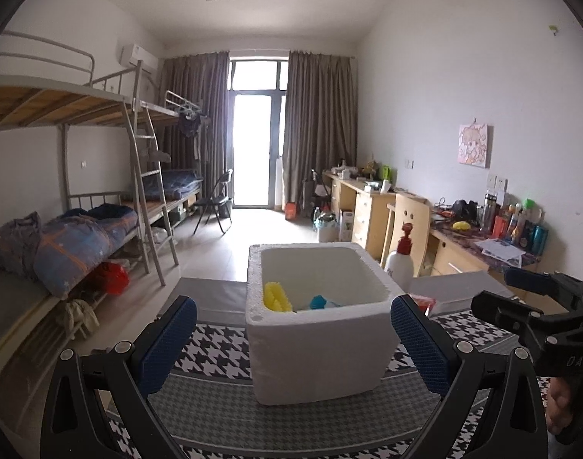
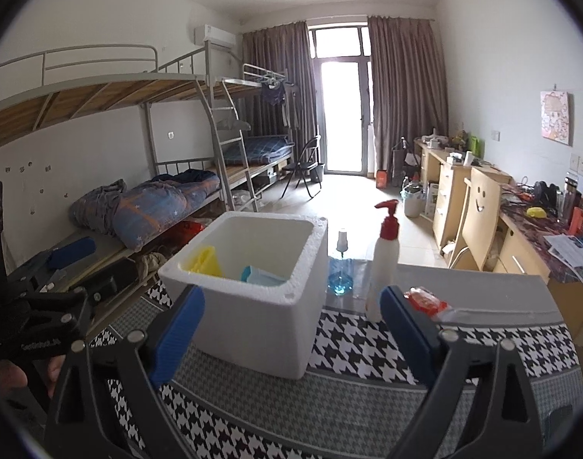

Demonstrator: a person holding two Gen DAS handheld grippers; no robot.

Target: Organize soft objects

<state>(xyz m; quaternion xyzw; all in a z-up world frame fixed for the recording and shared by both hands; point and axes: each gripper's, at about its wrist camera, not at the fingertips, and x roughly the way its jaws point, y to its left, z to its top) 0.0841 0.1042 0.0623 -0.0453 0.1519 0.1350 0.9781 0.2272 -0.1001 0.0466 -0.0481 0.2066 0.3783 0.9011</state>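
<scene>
Two soft items, a yellow sponge (image 1: 276, 297) and a blue one (image 1: 319, 301), lie inside the white foam box (image 1: 318, 355) on the houndstooth-covered table (image 2: 367, 401). One red packet (image 2: 425, 298) lies outside, right of the box, just behind the right gripper (image 2: 291, 329), whose jaws stand wide and empty. Left gripper (image 1: 293, 338): wide, empty, straddling the box. Hazards: the pump bottle (image 2: 385, 264) stands close beside the packet and could topple on a careless reach; the light box may slide if nudged.

text: "DAS" on right hand-held gripper (image 1: 520, 298) body | other print too blurred to read
</scene>
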